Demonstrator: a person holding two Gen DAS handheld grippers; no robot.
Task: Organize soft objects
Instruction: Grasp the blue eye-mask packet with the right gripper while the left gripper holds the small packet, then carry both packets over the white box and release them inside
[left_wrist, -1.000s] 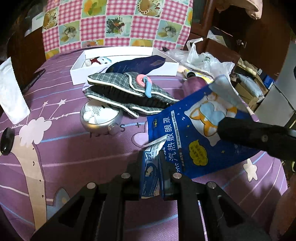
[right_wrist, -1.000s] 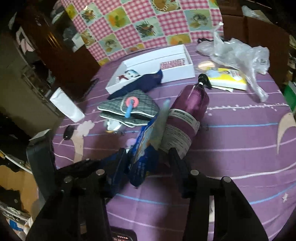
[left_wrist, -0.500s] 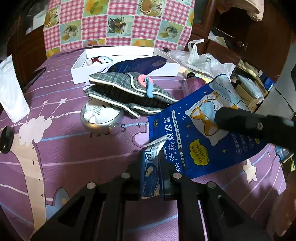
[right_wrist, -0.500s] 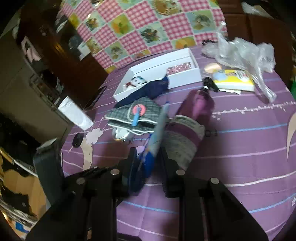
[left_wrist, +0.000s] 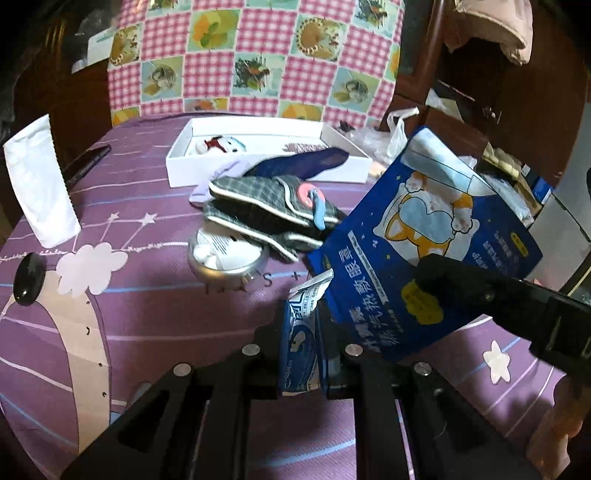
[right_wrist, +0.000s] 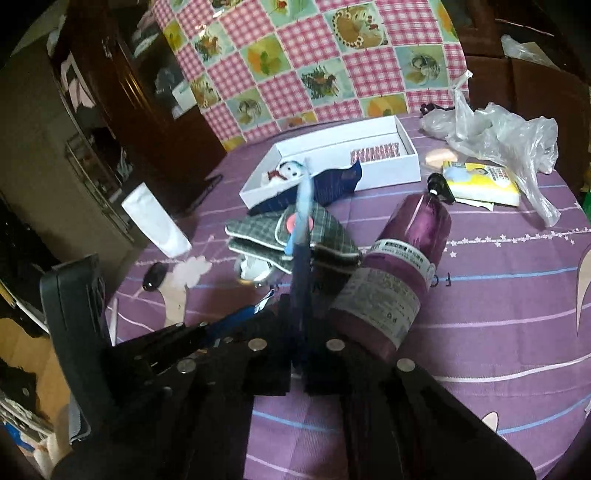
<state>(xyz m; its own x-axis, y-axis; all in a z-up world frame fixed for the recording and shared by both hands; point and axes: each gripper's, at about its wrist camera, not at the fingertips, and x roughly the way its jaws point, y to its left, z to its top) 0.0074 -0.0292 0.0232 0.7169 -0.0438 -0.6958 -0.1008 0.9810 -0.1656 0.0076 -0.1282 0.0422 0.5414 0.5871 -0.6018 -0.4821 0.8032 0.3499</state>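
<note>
My left gripper (left_wrist: 301, 328) is shut on a small blue-and-white sachet (left_wrist: 300, 362), held upright just above the purple tablecloth. A large blue pouch with a cartoon dog (left_wrist: 417, 240) stands tilted beside it. My right gripper (right_wrist: 300, 314) has its jaws closing tight on that pouch, which appears edge-on (right_wrist: 301, 266) in the right wrist view. One black finger of the right gripper (left_wrist: 461, 284) crosses the pouch's face. Behind lie folded grey plaid fabric pieces (left_wrist: 258, 199) and a dark blue sock (left_wrist: 306, 166) draped over the rim of a white box (left_wrist: 266, 127).
A small plush toy (left_wrist: 218, 144) lies in the box. A round silver tin (left_wrist: 225, 258) sits under the plaid pieces. A purple bottle (right_wrist: 406, 258) lies on its side to the right, with a yellow packet (right_wrist: 480, 181) and a plastic bag (right_wrist: 498, 140) beyond. A white pouch (left_wrist: 40, 184) stands left.
The right gripper's jaws have closed from wide apart onto the blue pouch, which now stands more upright and edge-on. The left gripper keeps hold of the sachet.
</note>
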